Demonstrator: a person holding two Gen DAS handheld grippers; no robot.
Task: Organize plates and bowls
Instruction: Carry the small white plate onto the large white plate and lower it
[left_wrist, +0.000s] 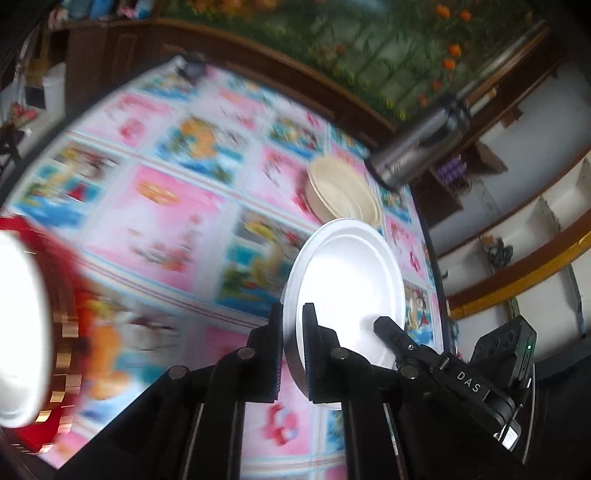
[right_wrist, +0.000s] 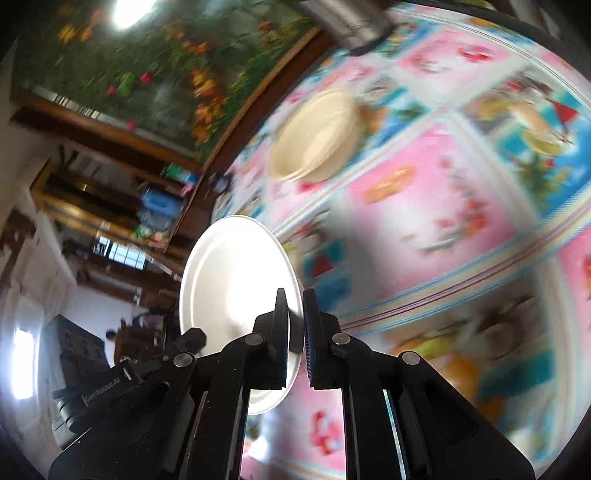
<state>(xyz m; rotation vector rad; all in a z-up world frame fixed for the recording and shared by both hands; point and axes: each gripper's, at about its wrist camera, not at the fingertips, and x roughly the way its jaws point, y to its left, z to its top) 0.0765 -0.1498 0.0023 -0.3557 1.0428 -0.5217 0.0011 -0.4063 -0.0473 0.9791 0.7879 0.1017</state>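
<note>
While both grippers clamped one white plate (left_wrist: 347, 280) by opposite rims, it hung tilted above the patterned tablecloth (left_wrist: 177, 221), lower centre of both views; left gripper (left_wrist: 293, 354) closed on the near rim, right gripper (right_wrist: 295, 339) closed likewise; cream bowl stack (left_wrist: 343, 192) stood at upper right beside a steel flask (left_wrist: 417, 147); step judged carrying; next move probably needs a level set-down onto another white plate (left_wrist: 18, 332), blurred at left edge.
</note>
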